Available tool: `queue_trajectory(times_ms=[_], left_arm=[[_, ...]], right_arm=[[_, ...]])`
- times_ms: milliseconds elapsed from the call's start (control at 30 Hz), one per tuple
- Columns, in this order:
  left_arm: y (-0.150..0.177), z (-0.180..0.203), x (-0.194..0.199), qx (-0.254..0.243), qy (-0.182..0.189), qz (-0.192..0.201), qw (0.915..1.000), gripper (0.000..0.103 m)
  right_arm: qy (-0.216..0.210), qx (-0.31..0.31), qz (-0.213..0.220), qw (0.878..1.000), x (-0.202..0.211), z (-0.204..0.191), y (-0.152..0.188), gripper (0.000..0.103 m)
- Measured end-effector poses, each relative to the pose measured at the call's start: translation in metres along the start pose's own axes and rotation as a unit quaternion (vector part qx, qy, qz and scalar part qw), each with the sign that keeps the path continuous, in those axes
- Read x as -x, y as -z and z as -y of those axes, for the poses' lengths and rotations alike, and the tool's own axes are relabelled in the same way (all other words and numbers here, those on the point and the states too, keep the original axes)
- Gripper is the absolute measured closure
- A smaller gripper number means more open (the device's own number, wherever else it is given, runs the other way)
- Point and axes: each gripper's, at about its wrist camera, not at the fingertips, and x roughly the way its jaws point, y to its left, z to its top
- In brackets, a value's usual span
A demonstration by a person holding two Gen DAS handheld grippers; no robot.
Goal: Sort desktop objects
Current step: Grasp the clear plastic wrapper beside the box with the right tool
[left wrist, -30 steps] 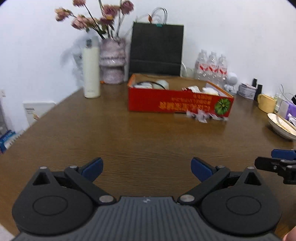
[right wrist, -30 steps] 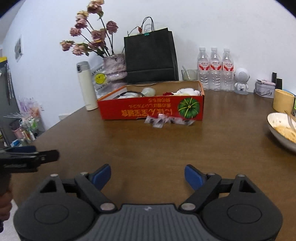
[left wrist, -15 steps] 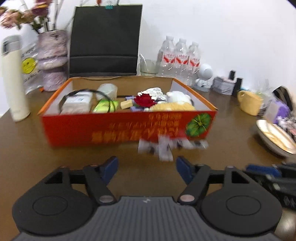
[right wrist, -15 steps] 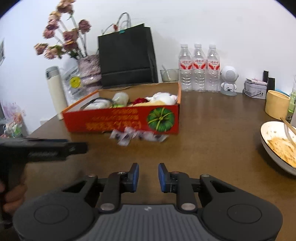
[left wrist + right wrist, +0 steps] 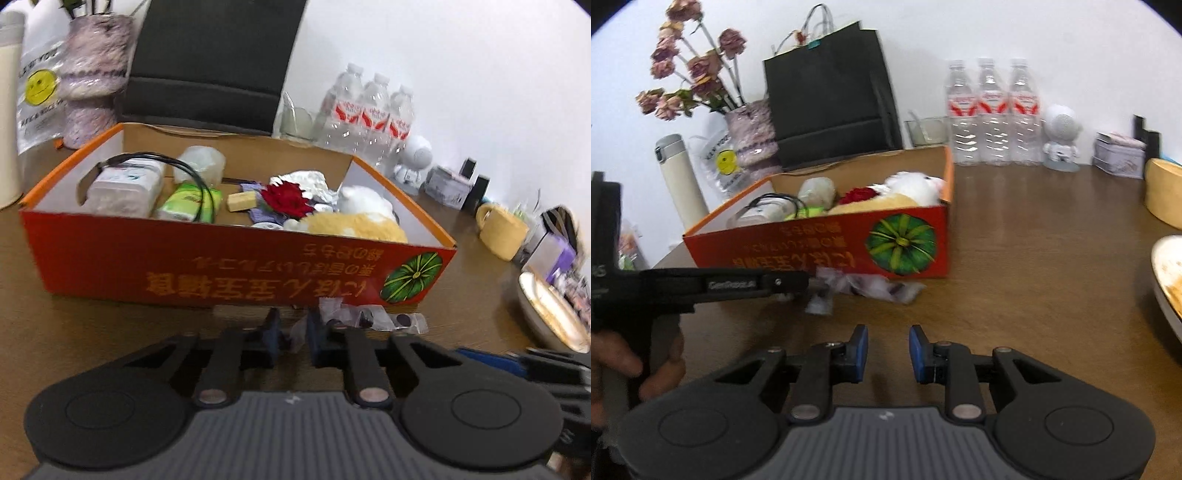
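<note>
The left claw (image 5: 293,334) is closing narrow on the packets (image 5: 369,316) at lower centre, below the box (image 5: 229,266), starting the sort, while the right claw (image 5: 885,352) is hanging narrow and empty.

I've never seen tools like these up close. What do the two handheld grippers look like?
Both look alike: each gripper, left and right, has a ribbed grey body, two round black discs at the sides, and black linkage arms with silver pivot pins. These carry two fingers with blue pads. Seen from the right camera, the left one has a long black bar with small white lettering, on a pistol-style handle. No cables or sleeves show.
</note>
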Motion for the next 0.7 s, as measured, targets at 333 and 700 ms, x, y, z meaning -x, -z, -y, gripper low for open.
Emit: queue_trajectory(times_ms=[333, 700], left_arm=[[0.003, -0.036, 0.028, 0.024, -0.015, 0.017, 0.9994, 0.095], [0.002, -0.042, 0.049, 0.015, -0.014, 0.041, 0.9989, 0.099]], right_arm=[[0.015, 0.067, -0.023, 0.997, -0.066, -0.062, -0.032, 0.080], [0.016, 0.100, -0.033, 0.994, -0.058, -0.090, -0.010, 0.089]])
